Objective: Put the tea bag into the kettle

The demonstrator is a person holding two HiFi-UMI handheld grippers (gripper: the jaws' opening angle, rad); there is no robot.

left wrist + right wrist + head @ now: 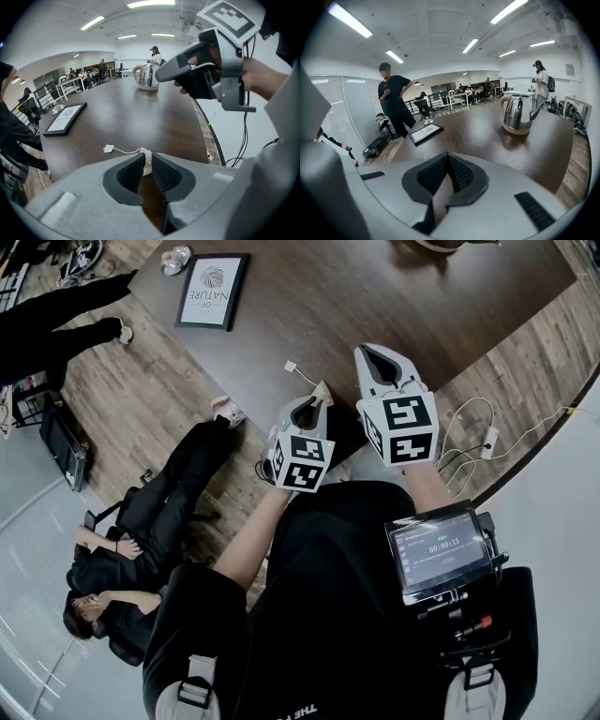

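1. A long table (394,296) with a dark, smooth wood-grain top and a rounded near end stands on a pale plank floor (159,399). An open office with ceiling strip lights lies behind it.
2. At the far left of the table sits a small shiny metal dish (175,259). Just beside it lies a flat framed print (214,292), rectangular, with a black frame and white face.
3. Nearer me, a small square paper tag (108,148) lies flat on the wood. A thin white string runs from it rightward to the tea bag (147,159).
4. My left gripper (147,157) points down at the table's near edge. Its ribbed black pads are drawn nearly together and pinch the tea bag. The pale, crumpled paper of the bag stands upright between the tips, and its top pokes out above them.
5. My right gripper (447,157) hangs just to the right of the left one, over the table. Its jaws are closed tip to tip, with nothing between the textured pads.
6. The kettle (516,114) stands upright at the far end of the table, well apart from the tea bag. It is polished steel with a rounded body, a curved handle and a short spout.
7. At the right, white cables (469,442) loop over the floor beside the table's edge.
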